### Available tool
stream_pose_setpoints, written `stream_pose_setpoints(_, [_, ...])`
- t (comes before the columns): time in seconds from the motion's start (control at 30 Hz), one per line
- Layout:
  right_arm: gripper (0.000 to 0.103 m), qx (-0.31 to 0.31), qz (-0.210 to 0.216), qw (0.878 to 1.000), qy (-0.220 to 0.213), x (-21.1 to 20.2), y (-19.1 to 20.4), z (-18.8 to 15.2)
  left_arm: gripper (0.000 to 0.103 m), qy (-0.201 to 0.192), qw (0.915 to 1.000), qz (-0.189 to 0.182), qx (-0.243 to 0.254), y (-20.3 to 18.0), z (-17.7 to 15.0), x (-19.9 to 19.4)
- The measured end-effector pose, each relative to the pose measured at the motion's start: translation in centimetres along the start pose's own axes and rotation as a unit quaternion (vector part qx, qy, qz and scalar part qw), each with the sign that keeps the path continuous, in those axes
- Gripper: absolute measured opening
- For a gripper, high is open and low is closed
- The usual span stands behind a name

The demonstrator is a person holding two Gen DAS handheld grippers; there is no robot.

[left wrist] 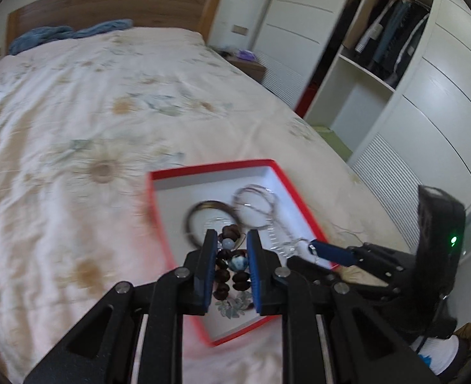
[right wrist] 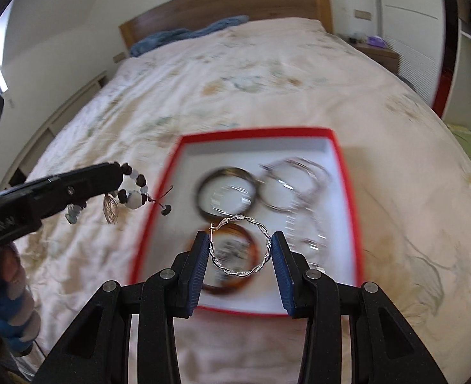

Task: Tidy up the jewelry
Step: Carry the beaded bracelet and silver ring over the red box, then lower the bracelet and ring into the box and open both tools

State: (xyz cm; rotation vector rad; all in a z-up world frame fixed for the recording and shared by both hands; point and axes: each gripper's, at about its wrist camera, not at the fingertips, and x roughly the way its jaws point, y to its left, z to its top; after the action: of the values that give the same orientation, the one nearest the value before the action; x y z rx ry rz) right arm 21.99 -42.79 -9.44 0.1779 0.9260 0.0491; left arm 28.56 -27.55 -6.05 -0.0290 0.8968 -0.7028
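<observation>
From the left wrist, the left gripper (left wrist: 232, 256) pinches a beaded bracelet (left wrist: 232, 268) above the red box (left wrist: 294, 188) already holding bangles (left wrist: 203, 220), while from the right wrist, the right gripper (right wrist: 240, 256) clamps a twisted silver hoop (right wrist: 240, 249) over it, both pieces seemingly not yet placed.

Box (right wrist: 347, 172) sits on the bed (right wrist: 267, 73), well short of the headboard (right wrist: 229, 3); bangles (right wrist: 225, 192) lie inside the box.
</observation>
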Motion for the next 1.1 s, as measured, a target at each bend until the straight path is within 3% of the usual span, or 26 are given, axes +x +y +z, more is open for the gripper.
stream_pose_setpoints(0.27, [0.040,0.009,-0.007,0.999,0.031,2.6,-3.9,-1.5,0.017,0.037,0.9989,0.029,0.006,-1.4,0.4,7.2])
stream_pose_setpoints(0.47, [0.040,-0.010,-0.005,0.999,0.045,4.2,-4.3,-1.5,0.017,0.064,0.9968,0.046,0.009,-0.6,-0.6,10.0])
stream_pose_setpoints(0.7, [0.040,-0.030,-0.015,0.998,0.056,4.3,-3.9,-1.9,0.018,0.076,0.9961,0.045,0.003,-0.3,-1.4,10.4])
stream_pose_setpoints(1.0, [0.042,-0.019,-0.021,0.998,0.050,2.4,-3.7,-2.3,0.019,0.068,0.9968,0.040,-0.007,-0.4,-1.1,8.2])
stream_pose_setpoints(1.1, [0.042,-0.017,-0.024,0.999,0.043,1.0,-3.3,-2.4,0.030,0.059,0.9973,0.042,-0.012,-0.4,-1.2,6.6])
